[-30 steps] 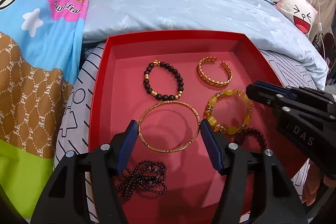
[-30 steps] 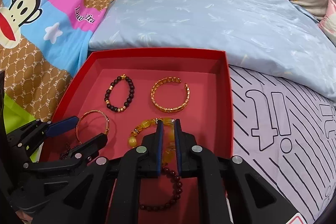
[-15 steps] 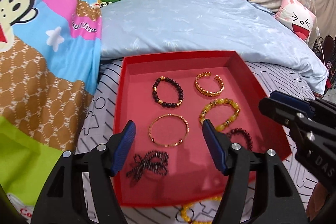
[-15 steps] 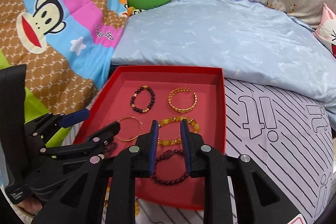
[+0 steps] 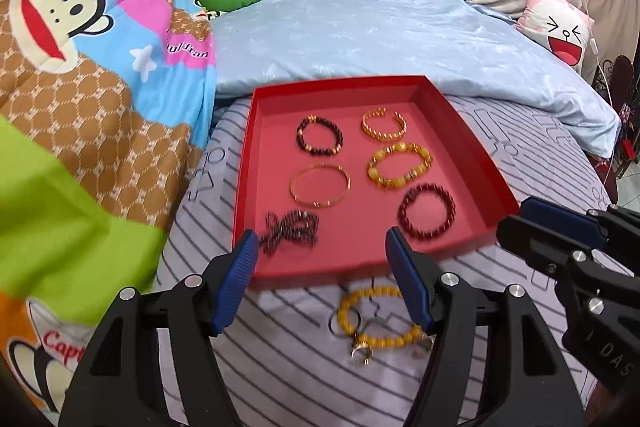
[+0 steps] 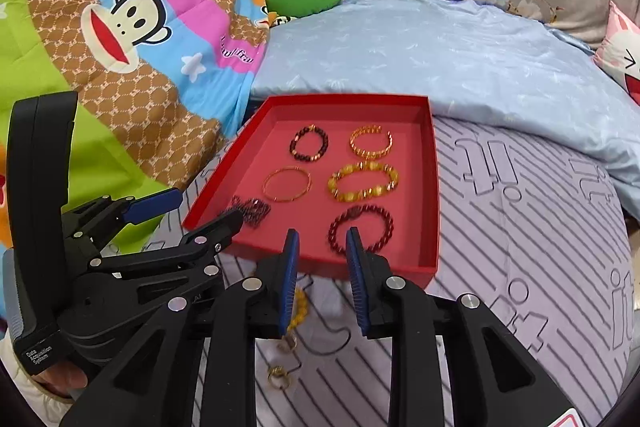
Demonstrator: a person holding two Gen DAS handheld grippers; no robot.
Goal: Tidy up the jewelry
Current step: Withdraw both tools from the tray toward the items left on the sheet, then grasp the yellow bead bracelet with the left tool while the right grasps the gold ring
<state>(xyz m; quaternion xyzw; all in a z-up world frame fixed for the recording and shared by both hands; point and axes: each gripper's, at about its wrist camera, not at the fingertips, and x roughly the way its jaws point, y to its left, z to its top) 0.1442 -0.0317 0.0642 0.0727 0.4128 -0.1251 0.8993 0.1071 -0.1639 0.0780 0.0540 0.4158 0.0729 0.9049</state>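
Both grippers are black plastic with silver screw heads and ribbed blue pads: the left gripper (image 5: 318, 277) and the right gripper (image 6: 322, 281). The left gripper's body bears a white "Data Acquisition System" label, and a cream sleeve (image 6: 24, 391) shows beneath it.

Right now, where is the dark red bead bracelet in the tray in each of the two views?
Left wrist view: the dark red bead bracelet lies in the tray's near right corner, right of centre.
Right wrist view: dark red bead bracelet at centre, just beyond the right gripper.
Shared landmark: the yellow bead bracelet directly behind it.
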